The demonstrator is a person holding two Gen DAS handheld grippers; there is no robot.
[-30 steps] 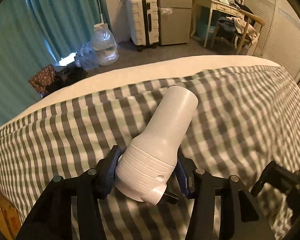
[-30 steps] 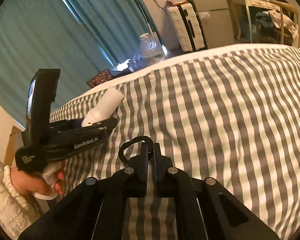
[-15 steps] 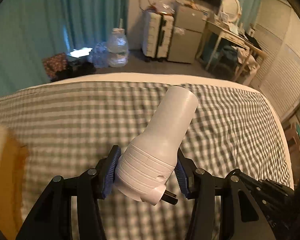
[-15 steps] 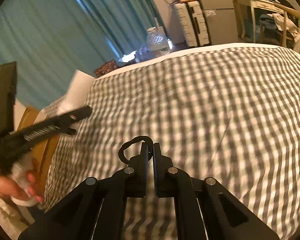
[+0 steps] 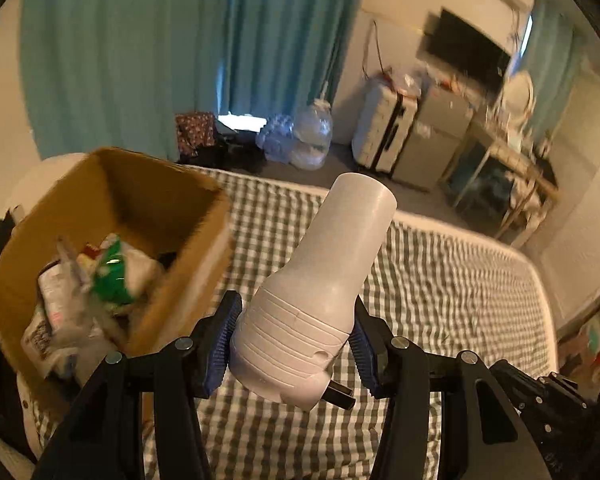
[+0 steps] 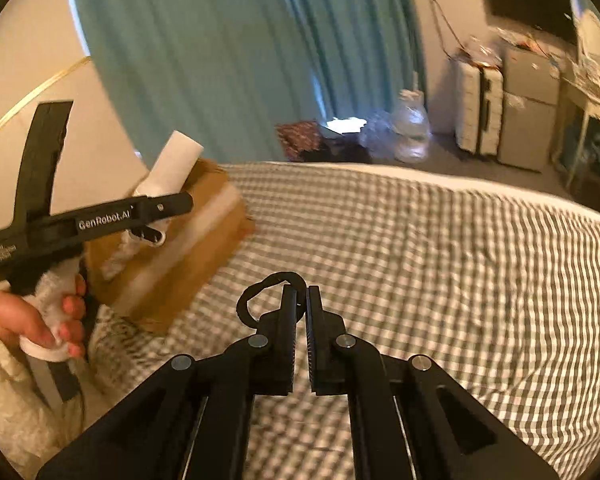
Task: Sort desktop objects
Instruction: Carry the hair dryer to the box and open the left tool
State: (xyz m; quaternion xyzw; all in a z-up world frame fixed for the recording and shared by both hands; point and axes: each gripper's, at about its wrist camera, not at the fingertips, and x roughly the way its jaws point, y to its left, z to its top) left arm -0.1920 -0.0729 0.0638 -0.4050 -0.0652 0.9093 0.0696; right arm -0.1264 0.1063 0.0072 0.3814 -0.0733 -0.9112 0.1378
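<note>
The left claw (image 5: pixel 294 344) grips a white plastic appliance (image 5: pixel 324 280) across its ribbed wide end, its blue pads pressed on either flank and the narrow barrel pointing away from the camera; taking it at the thick base likely keeps the heavier part between the pads so the barrel does not swing. A dark stub juts from its lower end. The appliance hangs above the checked bedspread (image 5: pixel 440 300), just beside an open cardboard box (image 5: pixel 188 272) that already holds crumpled packets and wrappers, which suggests the box is the collecting place for this sort. In the right wrist view the person's hand (image 6: pixel 40 320) holds the left tool up beside the box, so the appliance seems poised to go in or next to it. The right claw (image 6: pixel 302 308) is pinched nearly closed on a thin black looped band (image 6: pixel 256 292), the loop sticking out to the left of the tips, held over the bed, well apart from the box.
</note>
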